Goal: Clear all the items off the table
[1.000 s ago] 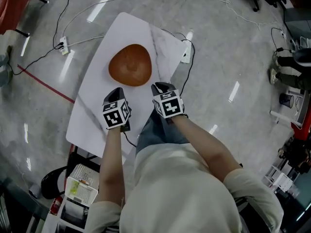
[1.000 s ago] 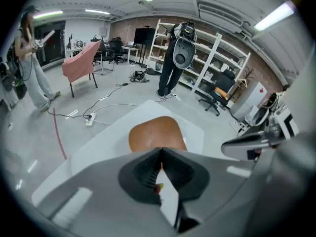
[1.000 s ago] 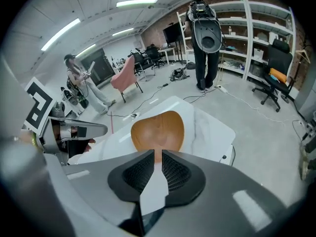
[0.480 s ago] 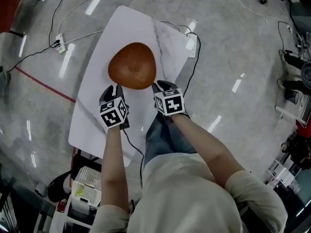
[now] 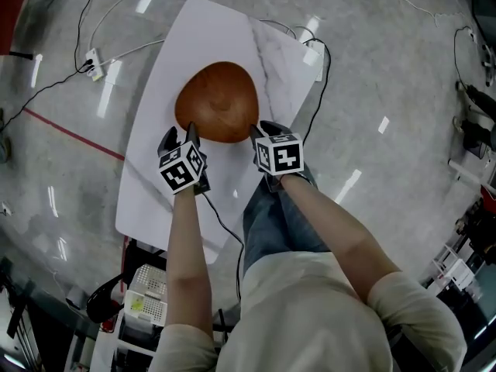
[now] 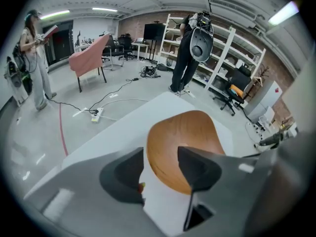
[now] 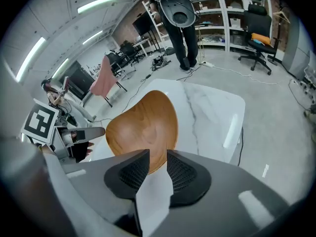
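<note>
Now the left gripper (image 5: 179, 135) sits at the near-left rim of the wooden dish (image 5: 217, 101), its jaws just opened wide, with that rim between them but not pinched. The dish lies in the middle of the white table (image 5: 205, 29). At its near-right rim, the right gripper (image 5: 262, 130) has jaws only narrowly apart, just opening, with the rim showing in the gap, ungripped.

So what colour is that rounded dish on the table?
The dish is orange-brown wood with fine grain lines, clearest in the left gripper view.
</note>
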`<act>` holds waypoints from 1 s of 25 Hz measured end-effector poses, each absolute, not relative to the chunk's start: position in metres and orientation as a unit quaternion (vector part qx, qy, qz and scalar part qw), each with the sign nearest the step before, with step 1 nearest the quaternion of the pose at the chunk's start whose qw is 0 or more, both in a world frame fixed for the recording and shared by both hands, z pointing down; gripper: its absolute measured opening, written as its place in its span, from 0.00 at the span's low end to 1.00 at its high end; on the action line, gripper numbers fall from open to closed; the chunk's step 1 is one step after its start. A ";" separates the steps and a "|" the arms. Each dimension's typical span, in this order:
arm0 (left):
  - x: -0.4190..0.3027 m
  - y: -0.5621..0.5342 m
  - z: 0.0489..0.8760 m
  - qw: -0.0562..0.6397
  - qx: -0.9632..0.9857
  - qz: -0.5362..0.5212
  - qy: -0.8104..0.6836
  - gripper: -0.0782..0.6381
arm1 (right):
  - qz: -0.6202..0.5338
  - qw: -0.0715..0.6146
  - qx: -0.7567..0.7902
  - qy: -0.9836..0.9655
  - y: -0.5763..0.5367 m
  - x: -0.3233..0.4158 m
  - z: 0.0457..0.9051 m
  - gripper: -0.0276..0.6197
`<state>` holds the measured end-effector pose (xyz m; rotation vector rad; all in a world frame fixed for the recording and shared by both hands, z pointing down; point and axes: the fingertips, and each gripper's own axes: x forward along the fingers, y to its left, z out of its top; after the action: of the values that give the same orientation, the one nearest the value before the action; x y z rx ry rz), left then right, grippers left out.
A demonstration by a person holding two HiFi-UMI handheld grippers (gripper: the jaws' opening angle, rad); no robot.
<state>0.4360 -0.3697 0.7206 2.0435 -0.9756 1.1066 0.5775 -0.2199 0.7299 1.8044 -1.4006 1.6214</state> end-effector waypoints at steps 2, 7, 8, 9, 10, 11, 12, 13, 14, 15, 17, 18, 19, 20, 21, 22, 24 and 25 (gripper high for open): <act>0.436 -0.374 0.731 0.310 0.769 0.416 -0.374 0.43 | 0.576 0.163 0.639 -0.483 -0.220 0.580 0.738 0.21; 0.436 -0.389 0.754 0.320 0.759 0.416 -0.386 0.46 | 0.592 0.154 0.643 -0.461 -0.220 0.584 0.758 0.21; 0.437 -0.392 0.757 0.321 0.758 0.416 -0.386 0.46 | 0.595 0.152 0.644 -0.456 -0.220 0.585 0.762 0.21; 0.438 -0.394 0.761 0.321 0.759 0.417 -0.384 0.46 | 0.597 0.149 0.646 -0.452 -0.220 0.585 0.765 0.21; 0.438 -0.395 0.764 0.322 0.759 0.418 -0.382 0.46 | 0.599 0.147 0.647 -0.448 -0.220 0.586 0.769 0.21; 0.439 -0.395 0.767 0.322 0.759 0.420 -0.379 0.46 | 0.601 0.144 0.648 -0.445 -0.220 0.586 0.771 0.21; 0.439 -0.395 0.771 0.324 0.758 0.423 -0.376 0.46 | 0.602 0.141 0.649 -0.443 -0.221 0.586 0.773 0.21; 0.439 -0.395 0.774 0.326 0.758 0.425 -0.373 0.46 | 0.603 0.140 0.649 -0.443 -0.222 0.586 0.775 0.21; 0.439 -0.396 0.776 0.328 0.757 0.426 -0.372 0.46 | 0.602 0.139 0.649 -0.443 -0.223 0.586 0.777 0.21; 0.439 -0.396 0.778 0.329 0.757 0.426 -0.371 0.46 | 0.602 0.139 0.649 -0.443 -0.224 0.586 0.779 0.21; 0.438 -0.397 0.782 0.332 0.755 0.426 -0.372 0.46 | 0.604 0.140 0.649 -0.442 -0.226 0.586 0.782 0.21; 0.438 -0.398 0.783 0.333 0.754 0.426 -0.373 0.46 | 0.605 0.140 0.648 -0.441 -0.227 0.586 0.784 0.20; 0.437 -0.398 0.784 0.334 0.753 0.426 -0.374 0.46 | 0.607 0.139 0.648 -0.439 -0.227 0.586 0.786 0.20; 0.437 -0.398 0.785 0.336 0.751 0.427 -0.375 0.45 | 0.610 0.136 0.647 -0.437 -0.227 0.586 0.787 0.20; 0.437 -0.398 0.786 0.338 0.750 0.427 -0.376 0.42 | 0.613 0.132 0.647 -0.434 -0.228 0.585 0.788 0.18; 0.437 -0.399 0.786 0.338 0.750 0.427 -0.376 0.38 | 0.616 0.128 0.647 -0.431 -0.228 0.584 0.788 0.17; 0.439 -0.400 0.785 0.336 0.752 0.425 -0.375 0.34 | 0.620 0.124 0.646 -0.428 -0.228 0.584 0.789 0.16; 0.441 -0.400 0.784 0.333 0.754 0.425 -0.374 0.31 | 0.620 0.125 0.645 -0.428 -0.228 0.583 0.789 0.16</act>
<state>0.4406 -0.4001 0.7842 1.9680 -0.9768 1.1110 0.5834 -0.2279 0.7887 1.8802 -1.2470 1.8070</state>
